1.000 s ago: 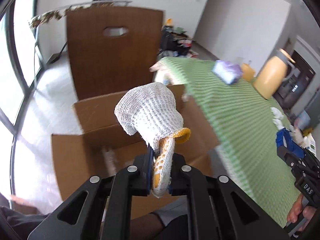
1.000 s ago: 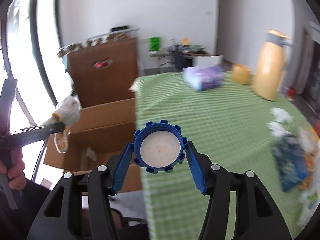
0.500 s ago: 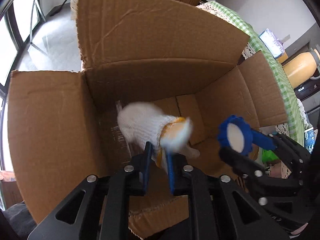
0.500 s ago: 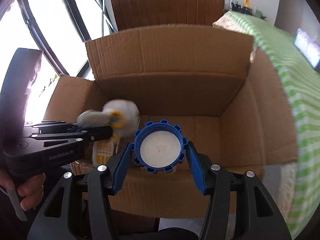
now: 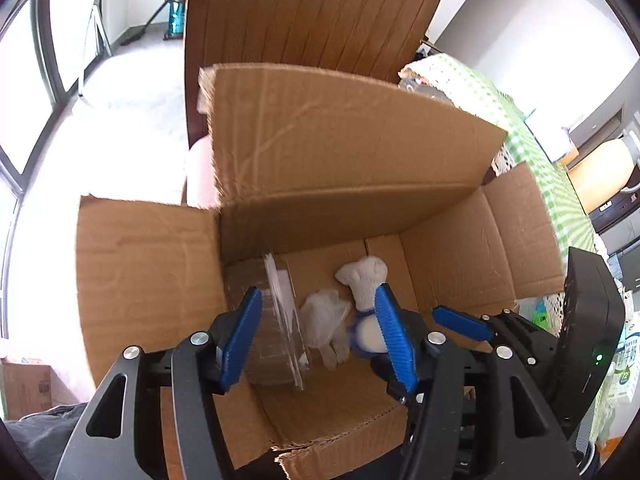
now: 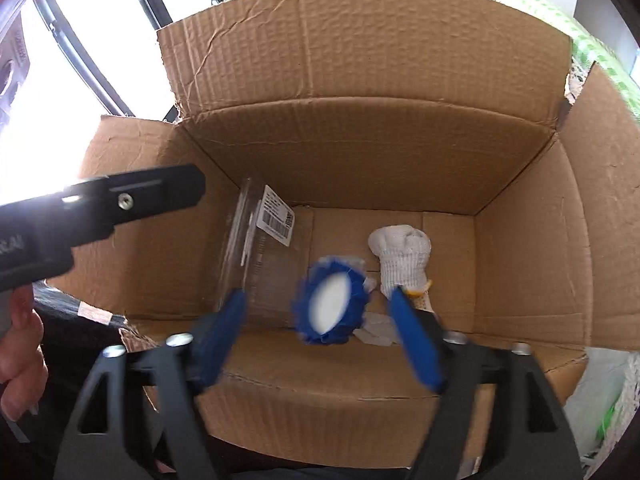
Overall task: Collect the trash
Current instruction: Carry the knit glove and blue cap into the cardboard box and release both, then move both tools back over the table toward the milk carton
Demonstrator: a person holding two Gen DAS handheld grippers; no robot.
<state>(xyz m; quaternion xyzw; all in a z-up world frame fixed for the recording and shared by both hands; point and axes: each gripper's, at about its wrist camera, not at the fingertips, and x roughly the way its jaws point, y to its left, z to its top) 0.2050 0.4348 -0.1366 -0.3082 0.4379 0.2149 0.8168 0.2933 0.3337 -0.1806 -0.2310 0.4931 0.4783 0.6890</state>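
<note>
Both grippers over box (image 6: 360, 80), jaws just opened wide, empty: left gripper (image 5: 316, 336), right gripper (image 6: 320, 336); glove (image 6: 402, 254) lying inside, cap (image 6: 330, 304) between right jaws, untouched

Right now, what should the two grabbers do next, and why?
Probably lift both out of the cardboard box and head back for more trash. The left gripper and right gripper have just been opening: the white knit glove lies on the bottom, and the blue cap is blurred, loose between the jaws.
</note>
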